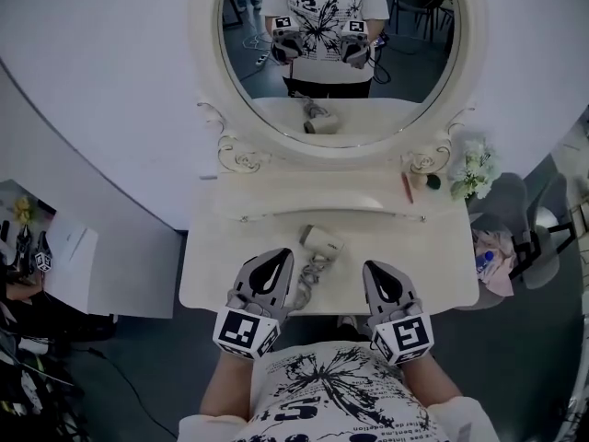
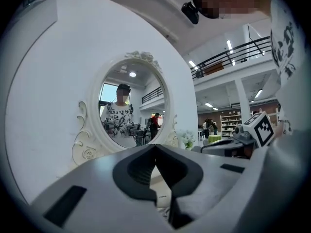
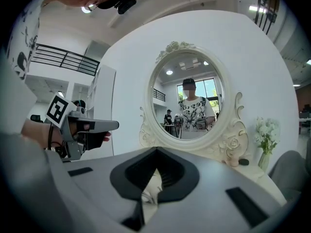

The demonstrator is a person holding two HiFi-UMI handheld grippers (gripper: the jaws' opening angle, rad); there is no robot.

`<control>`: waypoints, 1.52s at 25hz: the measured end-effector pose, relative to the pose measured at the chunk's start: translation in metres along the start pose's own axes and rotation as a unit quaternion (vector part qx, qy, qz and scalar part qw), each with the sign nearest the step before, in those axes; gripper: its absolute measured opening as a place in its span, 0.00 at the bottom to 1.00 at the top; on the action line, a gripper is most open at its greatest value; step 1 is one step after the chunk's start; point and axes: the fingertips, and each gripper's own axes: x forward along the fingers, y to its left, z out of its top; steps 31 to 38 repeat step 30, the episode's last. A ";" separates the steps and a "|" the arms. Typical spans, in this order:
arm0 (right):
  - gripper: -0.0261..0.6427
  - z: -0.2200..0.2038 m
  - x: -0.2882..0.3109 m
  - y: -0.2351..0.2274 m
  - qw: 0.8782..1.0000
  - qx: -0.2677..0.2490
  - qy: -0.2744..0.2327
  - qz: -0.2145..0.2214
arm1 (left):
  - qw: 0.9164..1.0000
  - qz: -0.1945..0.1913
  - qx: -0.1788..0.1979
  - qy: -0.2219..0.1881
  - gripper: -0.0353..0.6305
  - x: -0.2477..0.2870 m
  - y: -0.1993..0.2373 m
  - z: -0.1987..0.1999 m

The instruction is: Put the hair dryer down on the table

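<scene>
A cream hair dryer [image 1: 322, 239] lies on its side on the white vanity table [image 1: 221, 274], a little in from the front edge. Its grey cord [image 1: 311, 273] trails toward me between the two grippers. My left gripper [image 1: 283, 254] hovers at the front edge, just left of the cord, and its jaws meet at the tip [image 2: 155, 144] with nothing in them. My right gripper [image 1: 370, 267] sits to the right of the cord, apart from the dryer. Its jaws are also closed together [image 3: 156, 149] and hold nothing.
An oval mirror [image 1: 340, 53] with an ornate frame stands behind a low raised shelf [image 1: 267, 201]. On the shelf's right end are a pink stick [image 1: 406, 187], a small dark object [image 1: 433, 181] and white flowers [image 1: 474, 168]. A grey chair [image 1: 515, 210] stands at the right, a white side table [image 1: 69, 256] at the left.
</scene>
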 end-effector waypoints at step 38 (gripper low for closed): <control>0.06 0.010 0.004 -0.011 1.000 -0.001 -0.009 0.022 | 1.000 -0.004 0.007 0.021 0.09 0.013 -0.009 -0.011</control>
